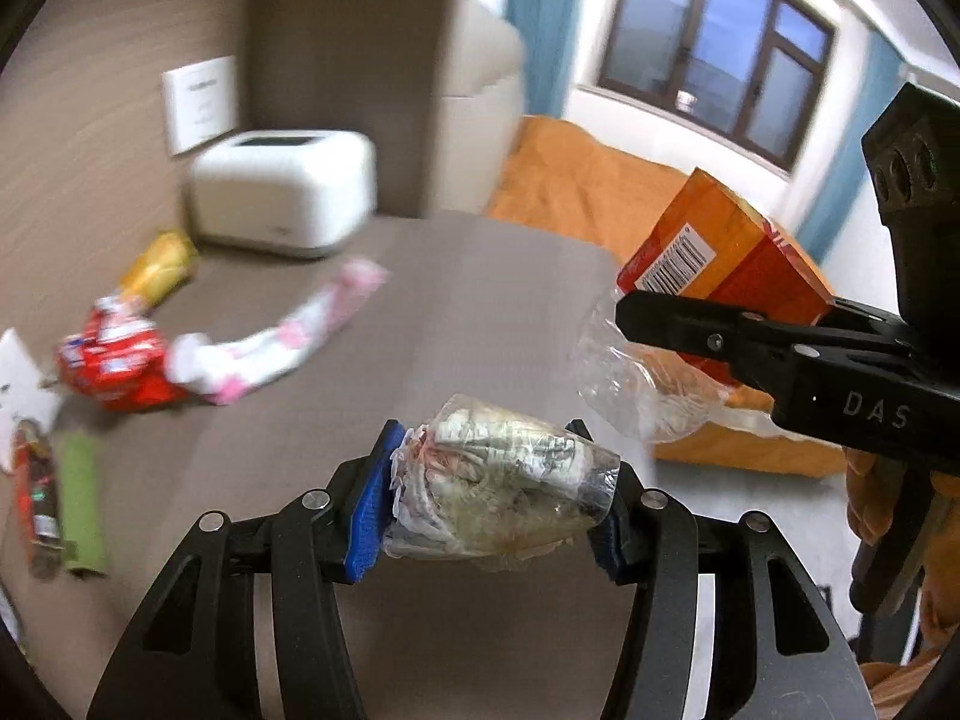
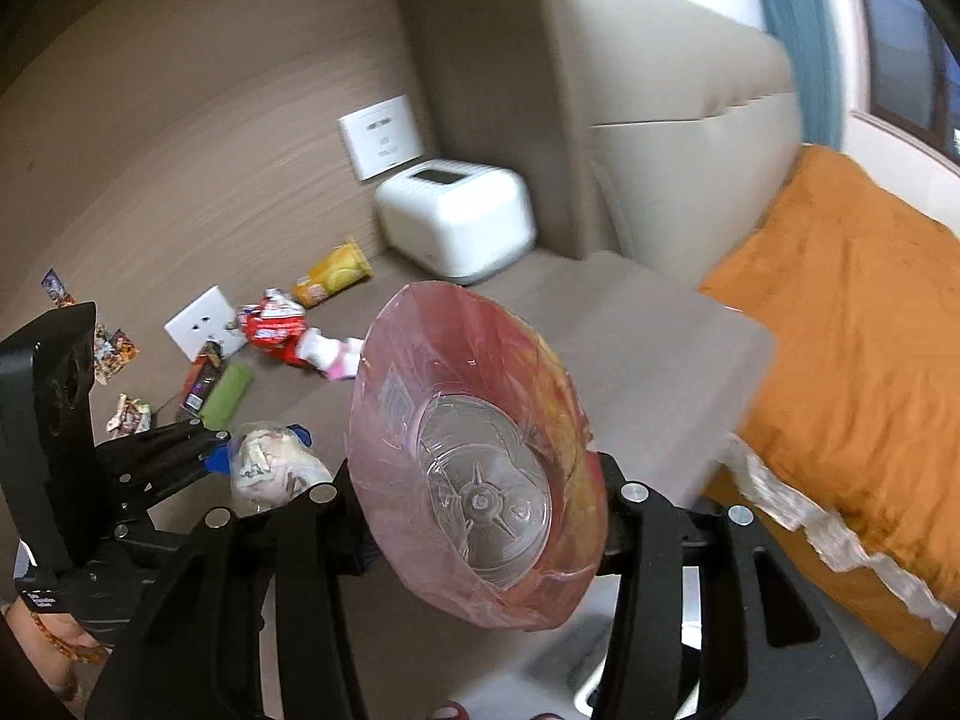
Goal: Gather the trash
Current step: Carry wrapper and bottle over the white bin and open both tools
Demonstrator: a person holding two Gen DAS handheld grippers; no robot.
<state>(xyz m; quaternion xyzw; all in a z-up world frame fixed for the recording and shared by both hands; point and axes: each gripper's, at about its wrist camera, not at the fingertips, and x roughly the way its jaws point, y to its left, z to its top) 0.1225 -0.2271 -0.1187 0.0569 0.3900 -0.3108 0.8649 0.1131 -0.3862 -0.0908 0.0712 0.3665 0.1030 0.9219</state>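
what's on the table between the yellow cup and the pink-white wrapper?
A crumpled red wrapper lies between the yellow cup and the pink-white wrapper, touching the latter; the right wrist view shows it.

Clear glossy plastic cup (image 1: 510, 480) stuffed with crumpled paper; smooth white plastic appliance (image 1: 282, 192); matt woodgrain tabletop (image 1: 468, 312); orange cloth bedspread (image 2: 840, 312).

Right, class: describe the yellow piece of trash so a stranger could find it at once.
Find the white box appliance against the wall on the brown table. Just left of it lies a yellow tube-shaped snack pack, the only yellow item, next to the red wrapper.
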